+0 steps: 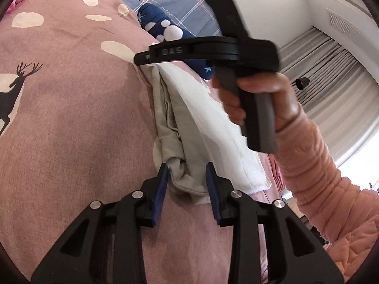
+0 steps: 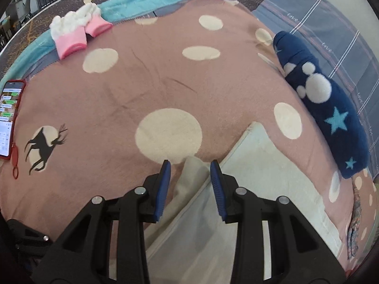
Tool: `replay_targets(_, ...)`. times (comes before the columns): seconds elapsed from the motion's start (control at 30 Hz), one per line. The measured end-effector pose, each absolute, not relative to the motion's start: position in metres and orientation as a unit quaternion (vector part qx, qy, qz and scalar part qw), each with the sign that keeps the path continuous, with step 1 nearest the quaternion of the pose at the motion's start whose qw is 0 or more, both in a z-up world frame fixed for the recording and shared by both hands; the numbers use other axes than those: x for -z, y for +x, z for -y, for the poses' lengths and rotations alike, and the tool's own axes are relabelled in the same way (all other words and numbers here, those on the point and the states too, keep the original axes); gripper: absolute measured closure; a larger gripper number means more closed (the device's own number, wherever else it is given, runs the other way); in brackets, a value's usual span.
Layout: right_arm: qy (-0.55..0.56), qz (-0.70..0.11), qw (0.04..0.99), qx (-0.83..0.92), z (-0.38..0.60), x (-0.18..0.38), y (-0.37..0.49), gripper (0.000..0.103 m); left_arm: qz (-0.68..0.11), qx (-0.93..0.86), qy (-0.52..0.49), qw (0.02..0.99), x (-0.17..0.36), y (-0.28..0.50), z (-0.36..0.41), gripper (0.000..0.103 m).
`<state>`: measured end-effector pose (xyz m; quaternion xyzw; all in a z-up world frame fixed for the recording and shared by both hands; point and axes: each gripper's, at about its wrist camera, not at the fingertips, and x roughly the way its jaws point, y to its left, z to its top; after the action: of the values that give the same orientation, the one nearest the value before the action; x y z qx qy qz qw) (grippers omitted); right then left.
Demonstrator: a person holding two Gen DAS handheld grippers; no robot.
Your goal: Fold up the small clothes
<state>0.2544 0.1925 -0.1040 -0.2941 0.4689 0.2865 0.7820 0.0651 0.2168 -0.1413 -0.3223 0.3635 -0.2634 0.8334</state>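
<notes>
A pale grey-and-white small garment (image 1: pixel 189 123) lies folded lengthwise on a pink blanket (image 1: pixel 71 94) with cream dots and deer. My left gripper (image 1: pixel 187 169) stands open over the garment's near end, with the bunched grey fold between its blue pads. In the right wrist view, my right gripper (image 2: pixel 190 165) is open and pointing steeply down over the other end of the garment (image 2: pixel 248 165). A corner of cloth lies between its pads, with blanket showing beside it. In the left wrist view, a hand (image 1: pixel 260 90) holds the black body of the right-hand tool (image 1: pixel 213 52) above the garment.
A navy fleece piece (image 2: pixel 331 108) with white mouse shapes and blue stars lies beside the garment, by a checked pillow (image 2: pixel 331 23). Pink-and-white socks (image 2: pixel 71 35) sit at the blanket's far edge. A red-cased phone (image 2: pixel 9 118) lies at the left. A pink quilted sleeve (image 1: pixel 319 165) crosses the right.
</notes>
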Motion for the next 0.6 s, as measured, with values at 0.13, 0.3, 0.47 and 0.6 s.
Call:
replay_targets(0.13, -0.307, -0.466, 0.777, -0.29, -0.197, 0.113, 0.259, 0.084, -0.371, 0.262, -0.316, 0.833, 0.141, 0.065, -0.218, 0.069)
replay_targets(0.3, -0.285, -0.455, 0.792, -0.291, -0.192, 0.101, 0.259, 0.099, -0.369, 0.242, -0.296, 0.847, 0.135, 0.071, -0.221, 0.06)
replay_targets(0.47, -0.248, -0.46, 0.799, -0.298, -0.183, 0.092, 0.263, 0.099, -0.394, 0.272, -0.293, 0.828, 0.144, 0.08, -0.213, 0.097)
replay_targets(0.6, -0.226, -0.454, 0.809, -0.297, -0.18, 0.085, 0.264, 0.099, -0.35, 0.284, -0.307, 0.838, 0.135, 0.071, -0.223, 0.1)
